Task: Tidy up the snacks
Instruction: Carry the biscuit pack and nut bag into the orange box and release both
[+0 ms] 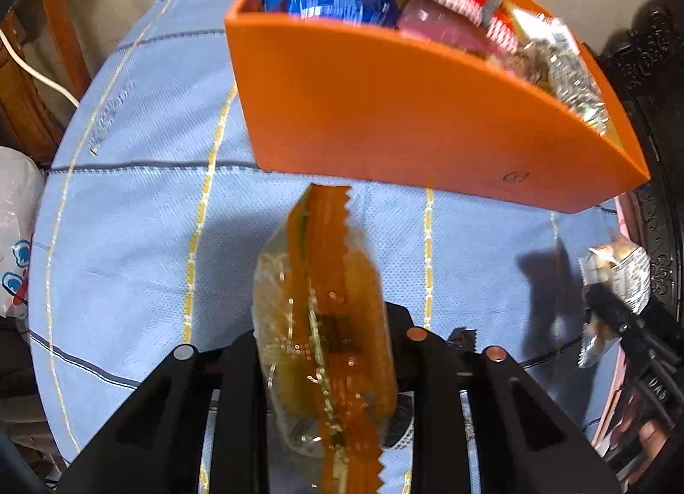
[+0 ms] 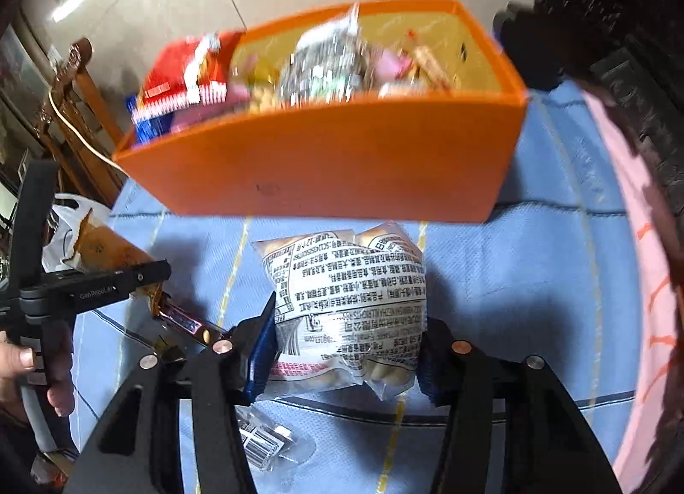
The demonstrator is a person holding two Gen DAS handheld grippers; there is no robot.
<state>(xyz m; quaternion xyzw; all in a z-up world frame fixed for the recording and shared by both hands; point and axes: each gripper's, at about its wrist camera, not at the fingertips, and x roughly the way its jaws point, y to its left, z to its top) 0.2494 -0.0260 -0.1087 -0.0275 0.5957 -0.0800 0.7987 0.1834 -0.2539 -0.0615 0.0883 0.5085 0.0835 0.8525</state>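
One orange box (image 2: 325, 160) of snacks stood on the blue-clothed bench (image 1: 128, 195). Right hand-held gripper (image 2: 346, 340) clasped a white printed packet (image 2: 350, 301) before it; left hand-held gripper (image 1: 325, 366) clenched an amber packet (image 1: 325, 323).

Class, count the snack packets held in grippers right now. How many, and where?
2. An amber packet in the left gripper; a white printed packet in the right gripper. Both hang before the orange box.
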